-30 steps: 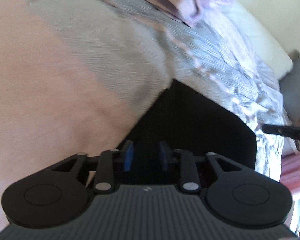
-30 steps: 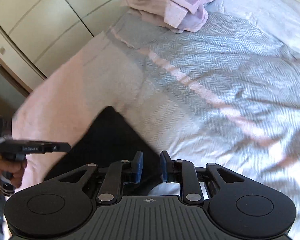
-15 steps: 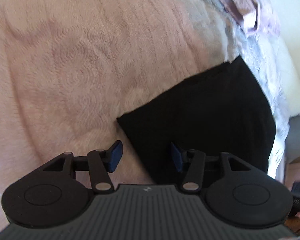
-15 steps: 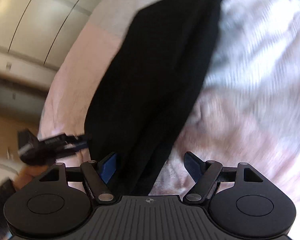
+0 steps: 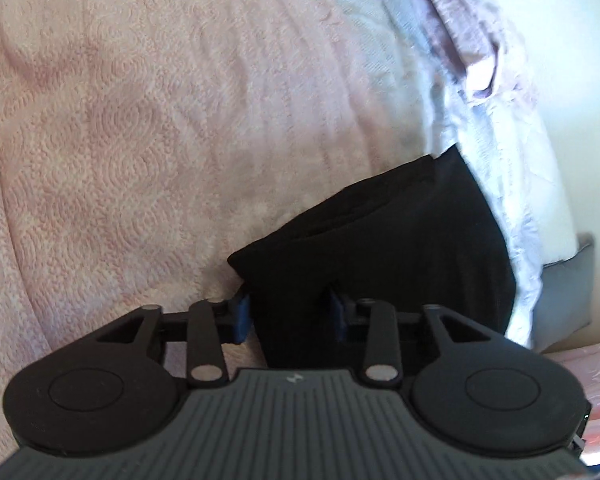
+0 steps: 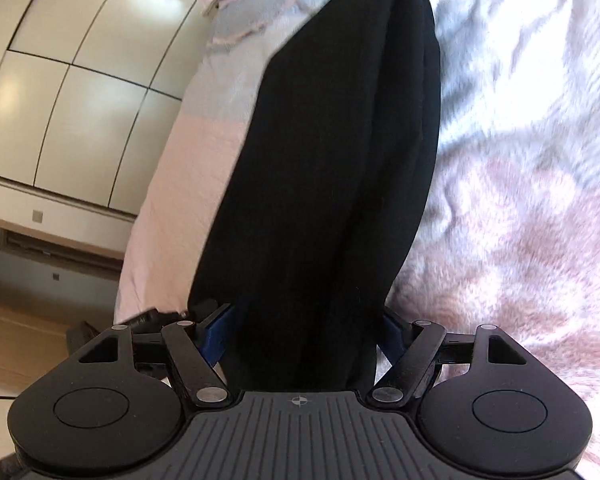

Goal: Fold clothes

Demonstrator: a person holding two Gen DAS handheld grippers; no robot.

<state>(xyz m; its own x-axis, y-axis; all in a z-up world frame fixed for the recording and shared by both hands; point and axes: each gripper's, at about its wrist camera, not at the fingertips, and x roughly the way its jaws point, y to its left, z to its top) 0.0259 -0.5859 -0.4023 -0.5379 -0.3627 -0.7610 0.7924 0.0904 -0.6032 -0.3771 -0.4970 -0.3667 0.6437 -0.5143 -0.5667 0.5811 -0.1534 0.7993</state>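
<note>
Black garment: a folded black knit garment lies on the bed, across the line where the pink textured bedspread meets the grey-and-white herringbone blanket; in the right wrist view it runs as a long dark strip away from the camera.
Left claw: the left claw sits at the near corner of the black garment, its blue pads on either side of the folded edge; its jaws have just been closing with the cloth between them, and the left pad touches the fabric. Whether the pads truly pinch it, I cannot tell.
Right claw: the right claw is spread wide at the near end of the garment, blue pads standing outside the cloth on both sides; its jaws have just been opening, and the fabric lies loose between them, released.
Other clothing: a crumpled pale lilac garment rests on the blanket beyond the black one, well apart from it.
Surroundings: cream panelled wardrobe doors stand beside the bed; a grey cushion lies at the bed's far edge.
</note>
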